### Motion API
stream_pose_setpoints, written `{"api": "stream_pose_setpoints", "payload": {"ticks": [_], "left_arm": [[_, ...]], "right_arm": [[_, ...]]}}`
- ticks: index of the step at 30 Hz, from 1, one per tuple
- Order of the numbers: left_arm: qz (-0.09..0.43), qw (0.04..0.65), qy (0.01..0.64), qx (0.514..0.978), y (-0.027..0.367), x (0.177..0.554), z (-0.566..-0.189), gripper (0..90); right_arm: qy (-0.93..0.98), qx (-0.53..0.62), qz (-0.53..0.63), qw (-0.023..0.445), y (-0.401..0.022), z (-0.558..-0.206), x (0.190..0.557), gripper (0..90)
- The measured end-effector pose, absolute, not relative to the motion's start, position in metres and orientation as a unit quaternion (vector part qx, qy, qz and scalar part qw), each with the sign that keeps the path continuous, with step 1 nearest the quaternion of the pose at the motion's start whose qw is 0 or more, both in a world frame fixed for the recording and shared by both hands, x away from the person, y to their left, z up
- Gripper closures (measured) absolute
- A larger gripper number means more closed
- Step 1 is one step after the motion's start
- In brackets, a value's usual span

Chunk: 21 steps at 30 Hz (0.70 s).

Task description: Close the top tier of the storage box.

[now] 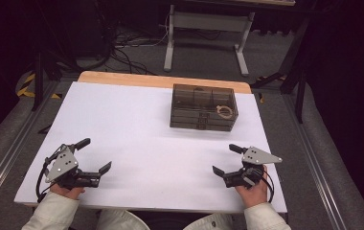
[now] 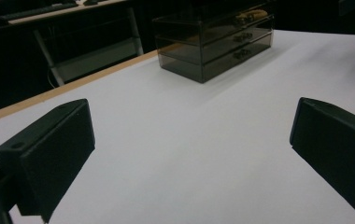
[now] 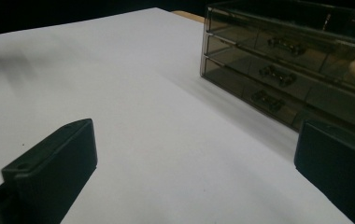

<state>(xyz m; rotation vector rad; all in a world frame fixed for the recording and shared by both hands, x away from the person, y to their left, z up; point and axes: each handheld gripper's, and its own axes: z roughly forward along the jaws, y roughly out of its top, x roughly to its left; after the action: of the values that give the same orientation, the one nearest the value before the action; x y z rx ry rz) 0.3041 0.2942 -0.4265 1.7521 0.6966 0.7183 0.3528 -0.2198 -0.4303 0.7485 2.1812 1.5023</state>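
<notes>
the drawer box (image 1: 203,107) sits at the far middle of the table (image 1: 122,124), drawer fronts toward the person for access. left gripper (image 1: 95,157) and right gripper (image 1: 223,159) rest near the front edge, fingers released, well apart from the box.

We are looking down on a table (image 1: 137,120) where a drawer unit (image 1: 203,107) is sitting toward the far edge, right of centre, with a coiled ring (image 1: 224,112) lying at its right end. Nearer the person, the left gripper (image 1: 96,155) is resting at the near left and the right gripper (image 1: 224,158) at the near right, well apart, jaws spread and pointing inward. Beyond the table a stand (image 1: 204,36) is standing on the floor.
</notes>
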Motion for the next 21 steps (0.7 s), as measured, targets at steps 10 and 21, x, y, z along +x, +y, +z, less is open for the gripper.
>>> {"api": "stream_pose_setpoints", "payload": {"ticks": [10, 21], "left_arm": [[0.306, 0.52, 0.3, 0.739, 0.303, 0.295, -0.433, 0.5], [0.291, 0.532, 0.311, 0.732, 0.304, 0.297, -0.437, 0.1]], "right_arm": [[0.772, 0.283, 0.539, 0.181, -0.228, -0.452, 0.348, 0.0], [0.776, 0.266, 0.538, 0.194, -0.226, -0.453, 0.35, 0.0]]}}
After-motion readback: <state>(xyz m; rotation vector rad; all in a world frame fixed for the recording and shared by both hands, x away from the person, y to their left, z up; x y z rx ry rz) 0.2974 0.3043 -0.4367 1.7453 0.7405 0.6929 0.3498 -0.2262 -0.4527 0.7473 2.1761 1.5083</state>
